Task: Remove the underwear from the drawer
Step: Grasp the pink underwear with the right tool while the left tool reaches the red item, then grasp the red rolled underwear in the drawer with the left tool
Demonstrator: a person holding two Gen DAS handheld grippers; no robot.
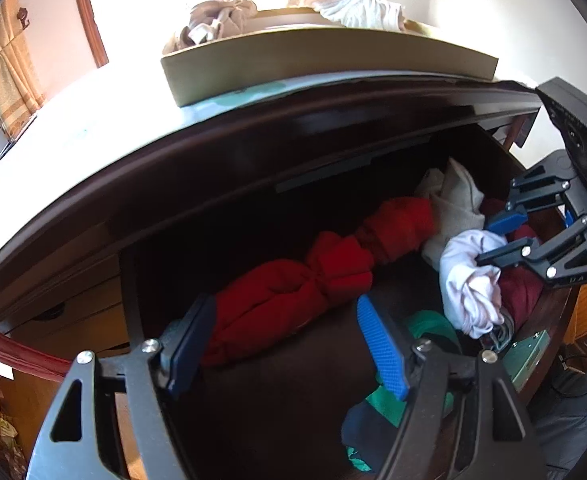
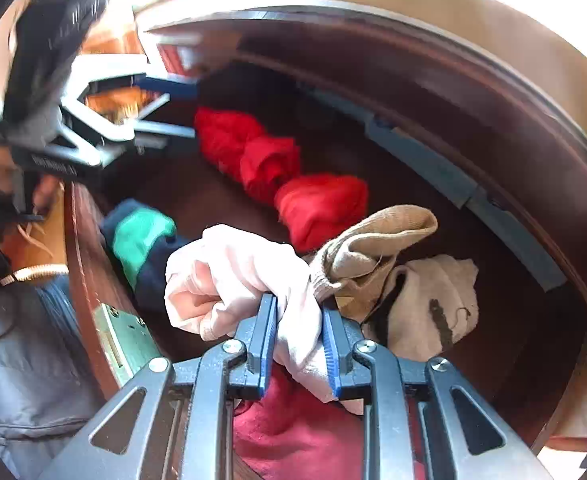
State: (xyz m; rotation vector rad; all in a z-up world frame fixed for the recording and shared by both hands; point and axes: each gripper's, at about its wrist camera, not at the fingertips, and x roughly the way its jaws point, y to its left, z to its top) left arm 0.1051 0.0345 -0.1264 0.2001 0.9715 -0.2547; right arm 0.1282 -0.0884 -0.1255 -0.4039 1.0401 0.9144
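Observation:
The dark wooden drawer (image 1: 133, 300) (image 2: 89, 260) stands pulled out with clothes inside. My right gripper (image 2: 299, 336) (image 1: 497, 236) is shut on a bunched pale pink underwear piece (image 2: 233, 272) (image 1: 469, 280), its blue pads pinching the cloth at the drawer's right end. My left gripper (image 1: 285, 344) (image 2: 173, 108) is open just above a twisted red garment (image 1: 325, 276) (image 2: 277, 164), with nothing gripped. In the right wrist view the left gripper is blurred.
Beige garments (image 2: 377, 248) (image 1: 457, 200), a green and navy piece (image 2: 141, 236) (image 1: 425, 328) and a dark red cloth (image 2: 293, 420) also lie in the drawer. On the dresser top sits a cardboard box (image 1: 325, 56) holding pale cloths (image 1: 353, 4). A curtain (image 1: 9, 64) hangs at far left.

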